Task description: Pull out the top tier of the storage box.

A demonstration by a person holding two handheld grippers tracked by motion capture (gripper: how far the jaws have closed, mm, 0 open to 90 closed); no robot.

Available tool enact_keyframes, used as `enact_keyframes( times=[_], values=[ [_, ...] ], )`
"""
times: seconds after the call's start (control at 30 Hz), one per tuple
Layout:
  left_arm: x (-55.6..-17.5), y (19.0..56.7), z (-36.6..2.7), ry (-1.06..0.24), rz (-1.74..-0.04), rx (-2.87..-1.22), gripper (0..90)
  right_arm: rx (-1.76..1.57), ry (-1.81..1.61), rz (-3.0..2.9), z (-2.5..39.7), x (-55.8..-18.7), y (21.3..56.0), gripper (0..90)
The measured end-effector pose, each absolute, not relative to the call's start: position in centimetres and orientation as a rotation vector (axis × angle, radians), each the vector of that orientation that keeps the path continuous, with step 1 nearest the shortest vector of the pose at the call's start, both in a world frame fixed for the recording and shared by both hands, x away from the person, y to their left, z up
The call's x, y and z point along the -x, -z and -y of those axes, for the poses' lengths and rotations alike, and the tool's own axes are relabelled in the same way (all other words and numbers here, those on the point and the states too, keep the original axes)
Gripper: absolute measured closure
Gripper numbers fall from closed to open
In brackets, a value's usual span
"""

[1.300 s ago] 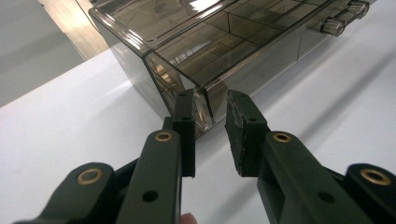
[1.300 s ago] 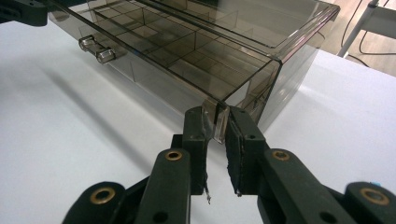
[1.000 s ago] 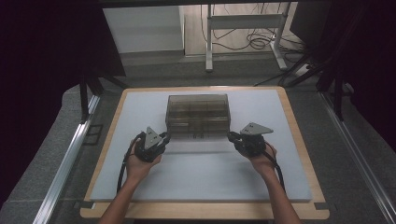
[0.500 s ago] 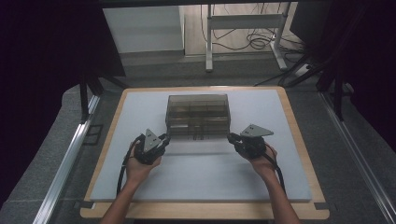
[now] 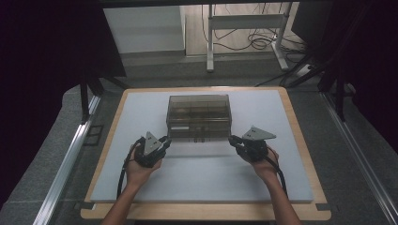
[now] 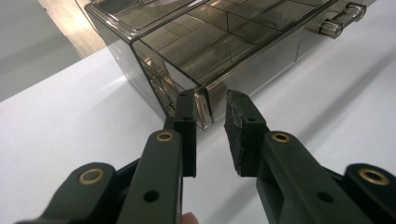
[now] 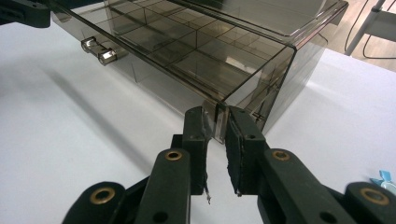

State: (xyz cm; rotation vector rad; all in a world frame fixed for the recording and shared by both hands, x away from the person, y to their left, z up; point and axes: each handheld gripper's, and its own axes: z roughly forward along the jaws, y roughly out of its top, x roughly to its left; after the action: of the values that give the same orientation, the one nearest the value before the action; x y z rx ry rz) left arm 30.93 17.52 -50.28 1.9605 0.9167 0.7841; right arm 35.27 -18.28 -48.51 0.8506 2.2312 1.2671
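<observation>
A white mat [image 5: 202, 178] covers a wood-edged bench [image 5: 300, 213] in a dim room, with grey floor, a white cabinet and a metal stand with loose cables beyond the bench's far edge. The smoky clear drawer box [image 5: 199, 116] sits on the mat toward the far side of the bench's middle, its drawer front with two clear knobs [image 6: 337, 23] facing the person. The left claw [image 6: 210, 112] stands at the box's near left corner, its jaws partly open and straddling the corner edge of the plastic, one jaw against the side wall and the other just off the front; it does not look pinched tight yet. The right claw [image 7: 215, 122] is at the box's near right corner, its jaws much closer together on the corner edge, seemingly gripping it, though a thin gap remains. The step in hand appears to be taking hold of the box by both front corners at once. Next, I judge, the left claw needs to close on its corner so both holds match, then both hands must move together, since the smooth plastic could slip or twist under uneven force.
</observation>
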Motion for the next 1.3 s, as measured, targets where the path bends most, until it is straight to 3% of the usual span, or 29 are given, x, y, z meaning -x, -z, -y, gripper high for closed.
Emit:
enact_keyframes(
  times=[1.3],
  values=[
    [-30.11, 50.5, -17.45, -0.773, -0.924, -1.943, 75.8, -0.85, -1.293, -2.23, 18.57, -34.65, 48.81, 76.8]
  ],
)
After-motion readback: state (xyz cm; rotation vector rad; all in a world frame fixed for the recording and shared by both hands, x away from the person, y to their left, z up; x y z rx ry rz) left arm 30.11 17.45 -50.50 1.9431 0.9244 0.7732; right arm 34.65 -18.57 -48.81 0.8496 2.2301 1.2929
